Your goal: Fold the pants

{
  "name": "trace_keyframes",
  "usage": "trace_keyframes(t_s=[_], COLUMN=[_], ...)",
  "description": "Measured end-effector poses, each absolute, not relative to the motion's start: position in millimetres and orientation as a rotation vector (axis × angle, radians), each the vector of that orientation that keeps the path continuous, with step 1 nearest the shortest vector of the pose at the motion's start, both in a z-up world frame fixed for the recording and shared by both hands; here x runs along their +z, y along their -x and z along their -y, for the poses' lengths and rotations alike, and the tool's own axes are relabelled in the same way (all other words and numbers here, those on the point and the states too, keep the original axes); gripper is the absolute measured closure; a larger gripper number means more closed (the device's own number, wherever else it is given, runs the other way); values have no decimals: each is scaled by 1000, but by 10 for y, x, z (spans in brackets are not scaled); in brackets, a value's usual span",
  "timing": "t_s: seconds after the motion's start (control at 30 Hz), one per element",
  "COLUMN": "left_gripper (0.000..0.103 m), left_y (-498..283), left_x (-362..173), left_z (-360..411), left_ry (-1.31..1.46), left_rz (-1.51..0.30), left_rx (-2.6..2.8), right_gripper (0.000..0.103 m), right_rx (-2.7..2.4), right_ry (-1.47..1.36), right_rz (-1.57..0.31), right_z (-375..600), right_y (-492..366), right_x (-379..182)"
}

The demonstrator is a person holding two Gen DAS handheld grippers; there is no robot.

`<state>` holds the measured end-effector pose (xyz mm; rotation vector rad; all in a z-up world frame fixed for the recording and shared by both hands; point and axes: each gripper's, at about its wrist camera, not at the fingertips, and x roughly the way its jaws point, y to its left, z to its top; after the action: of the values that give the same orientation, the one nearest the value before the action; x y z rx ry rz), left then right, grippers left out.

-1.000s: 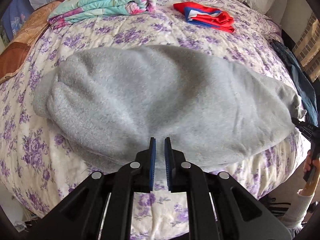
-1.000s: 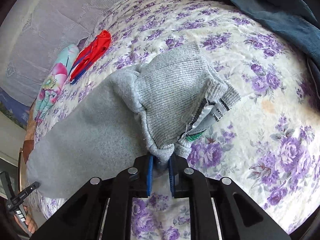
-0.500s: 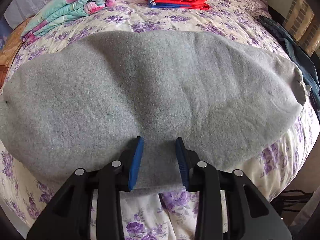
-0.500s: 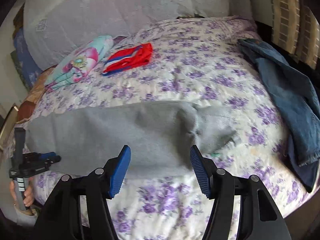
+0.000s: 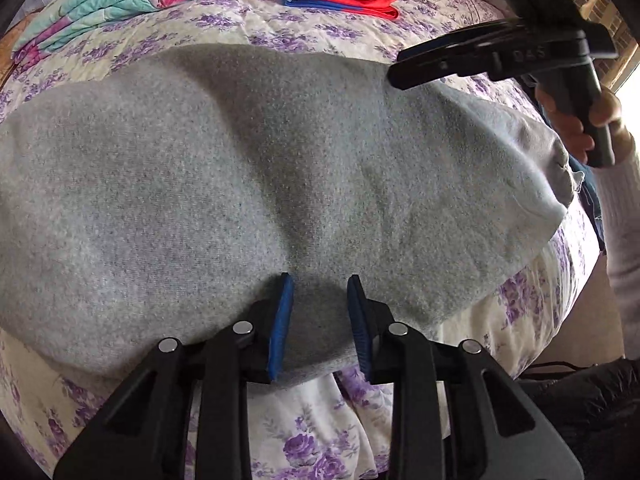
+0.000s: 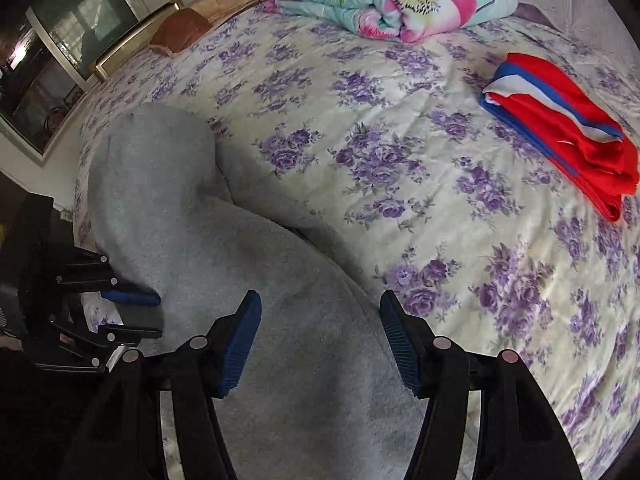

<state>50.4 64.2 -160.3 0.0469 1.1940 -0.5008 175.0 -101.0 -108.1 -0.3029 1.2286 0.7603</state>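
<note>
A: Starting at the left, why does the left gripper (image 5: 319,322) sit where it does?

B: It rests low over the near edge of the grey pants (image 5: 256,184), about midway along their length, fingers parted with nothing between them. I judge that spot is chosen as the crease point for the next fold. The pants lie lengthwise, already doubled leg on leg, along the front of the floral bedspread (image 5: 532,312).

A: And moving right?

B: The right gripper (image 6: 320,344) hovers above the same garment, its jaws spread wide and empty. In the left wrist view it hangs over the far right part of the cloth, with the person's hand (image 5: 576,120) wrapped round its handle. It looks placed to reach down for one end of the pants, though which end I cannot tell.

A: What else is on the bed?

B: A folded floral quilt (image 6: 392,0) at the back and a folded red and blue garment (image 6: 560,128) further right, both well apart from the pants.

A: What differs from a second ago?

B: Then the right gripper was clamped on the ribbed waistband, and the left one was nearly closed, just short of the cloth. Half a second ago both were already parted, and the right one was drawn back looking across the bed. Now it has swung in over the pants, while the left has pushed slightly further onto the fabric.
</note>
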Motion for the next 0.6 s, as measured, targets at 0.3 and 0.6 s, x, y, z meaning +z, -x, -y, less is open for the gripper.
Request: trace_keyframes(t_s=[0.3, 0.6], left_gripper=[84, 84], left_y=[-642, -643], left_x=[-1627, -1634], left_z=[-785, -724], left_ry=[31, 29], left_rz=[-1257, -1255], left_rx=[-579, -550], right_gripper=[33, 36], right_rx=[1086, 1179], right_ry=[399, 403], right_rz=[-1398, -1472], right_z=[745, 380], right_y=[-1492, -1764], right_x=[-1229, -1369])
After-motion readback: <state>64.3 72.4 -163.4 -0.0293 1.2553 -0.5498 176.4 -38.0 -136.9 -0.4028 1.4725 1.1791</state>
